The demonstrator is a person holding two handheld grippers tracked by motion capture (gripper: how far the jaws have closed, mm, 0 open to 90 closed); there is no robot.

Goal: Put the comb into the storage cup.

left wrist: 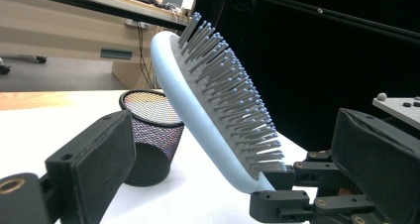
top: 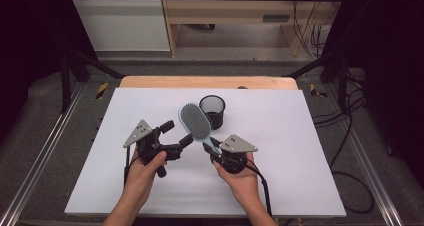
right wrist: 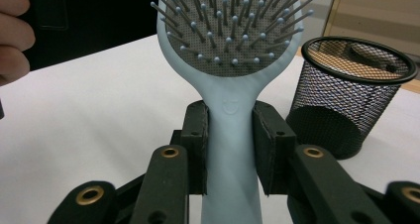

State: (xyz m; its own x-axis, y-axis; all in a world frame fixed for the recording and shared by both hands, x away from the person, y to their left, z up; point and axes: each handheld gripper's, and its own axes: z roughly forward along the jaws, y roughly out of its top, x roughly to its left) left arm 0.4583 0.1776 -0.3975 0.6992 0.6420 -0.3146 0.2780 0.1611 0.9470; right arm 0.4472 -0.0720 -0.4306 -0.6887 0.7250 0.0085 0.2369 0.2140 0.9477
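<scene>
The right gripper [right wrist: 230,149] has its two black jaws closed on the handle of the pale blue hairbrush [right wrist: 233,55], one pad pressing each side of the handle just below where it widens into the head. In the right gripper view the brush rises straight up from the grip, its grey bristle pad facing the camera. In the high view the right gripper [top: 216,147] sits low and centre on the surface, and the hairbrush [top: 195,122] slants up and away from it toward the far left, held off the surface.

The left gripper [top: 179,134] has its jaws spread wide apart with nothing between the pads. In the left gripper view its jaws frame the scene at either side, and the hairbrush [left wrist: 213,110] leans across the middle, bristles turned to the right, its lower end meeting the right gripper's jaws at the bottom right. In the high view the nearer left jaw tip lies just beside the brush head; whether it touches cannot be told.

A black mesh cup [top: 212,110] stands upright on the white surface [top: 280,151] just behind the brush head, open at the top. The same mesh cup [right wrist: 346,95] shows to the right of the handle in the right gripper view.
</scene>
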